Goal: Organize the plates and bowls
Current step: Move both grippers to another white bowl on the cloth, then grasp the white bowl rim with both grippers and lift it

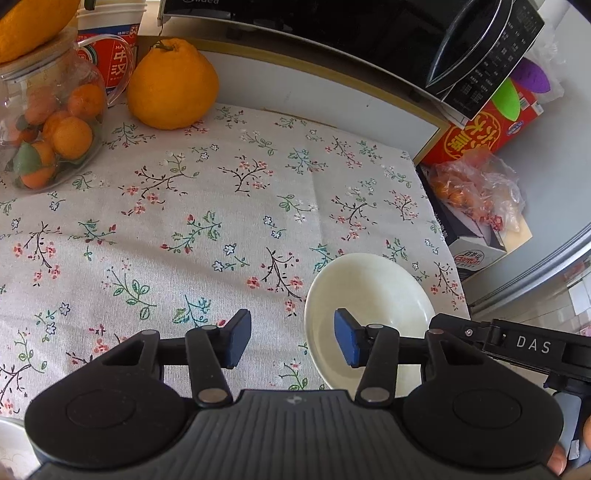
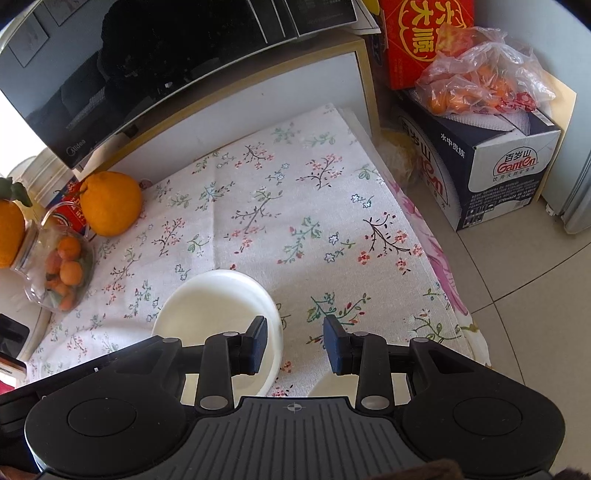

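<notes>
On the far left of the floral tablecloth [image 1: 229,206], a clear glass jar [image 1: 44,122] holds small mandarins, and a large orange citrus fruit [image 1: 171,85] sits just right of it, in front of a red-and-white paper cup [image 1: 110,48]. A black Midea microwave [image 1: 332,33] stands on a raised white shelf along the far edge of the table.

The left gripper [image 1: 291,338] hovers above the near part of the cloth with its blue-padded jaws parted and nothing between them; its right finger hangs over the inside of a white bowl [image 1: 373,291], its left finger over bare cloth. At the near left corner of that view the rim of another white dish [image 1: 11,443] just shows.

The bowl [image 2: 218,302] sits upright near the table's near right part. The right gripper [image 2: 295,341] is beside it, jaws apart and empty: the left finger overlaps the bowl's right rim, the right finger is over the cloth. Whether the pad touches the rim cannot be told.

Off the table's right edge, a red carton [image 2: 410,40] and a Ganten water box [image 2: 491,162] stand on the tiled floor, a plastic bag of oranges [image 2: 476,85] resting on the box.
</notes>
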Action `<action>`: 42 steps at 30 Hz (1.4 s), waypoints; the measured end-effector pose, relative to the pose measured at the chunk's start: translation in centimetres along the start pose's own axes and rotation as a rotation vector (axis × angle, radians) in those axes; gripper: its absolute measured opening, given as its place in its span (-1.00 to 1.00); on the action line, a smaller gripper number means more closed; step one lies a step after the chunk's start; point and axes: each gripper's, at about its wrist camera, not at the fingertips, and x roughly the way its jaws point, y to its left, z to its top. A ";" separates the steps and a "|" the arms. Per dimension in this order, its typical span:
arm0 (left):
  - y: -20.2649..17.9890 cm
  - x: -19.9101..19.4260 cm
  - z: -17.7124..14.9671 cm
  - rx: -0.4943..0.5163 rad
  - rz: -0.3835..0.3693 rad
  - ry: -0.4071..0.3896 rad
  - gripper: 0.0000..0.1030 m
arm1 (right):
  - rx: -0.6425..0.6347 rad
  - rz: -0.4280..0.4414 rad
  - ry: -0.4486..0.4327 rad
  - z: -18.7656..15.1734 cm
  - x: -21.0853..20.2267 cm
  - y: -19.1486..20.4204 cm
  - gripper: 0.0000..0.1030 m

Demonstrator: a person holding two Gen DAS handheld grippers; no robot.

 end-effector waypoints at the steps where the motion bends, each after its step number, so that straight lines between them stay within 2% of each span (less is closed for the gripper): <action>1: 0.0 0.1 -0.1 0.000 -0.002 0.004 -0.19 | -0.006 -0.003 0.001 -0.1 0.2 0.1 -0.36; 6: -0.4 0.7 -0.4 0.023 -0.009 0.010 -0.33 | -0.035 -0.025 0.024 -0.4 1.3 0.7 -0.36; 9: -0.4 0.9 -0.4 0.022 -0.017 0.015 -0.45 | -0.066 -0.028 0.028 -0.8 1.6 1.4 -0.54; 11: -0.4 1.0 -0.4 0.020 -0.025 0.018 -0.59 | -0.074 -0.024 0.031 -0.9 1.6 1.8 -0.75; 13: -0.4 0.9 -0.4 0.023 -0.041 0.020 -0.75 | -0.079 -0.007 0.025 -0.8 1.3 2.1 -0.82; 19: -0.4 0.3 -0.3 0.025 -0.047 0.004 -0.86 | -0.071 -0.006 0.022 -0.8 0.8 2.1 -0.85; 23: -0.4 -0.5 -0.3 0.022 -0.050 -0.013 -0.86 | -0.069 0.033 -0.028 -0.7 -0.9 2.3 -0.85; 30: -1.0 -2.8 -0.8 0.037 -0.061 -0.054 -0.86 | -0.078 0.045 -0.043 -1.1 -2.3 2.4 -0.85; 42: -1.2 -5.7 -3.1 0.042 -0.060 -0.062 -0.86 | -0.085 0.110 -0.082 -4.0 -6.4 2.4 -0.85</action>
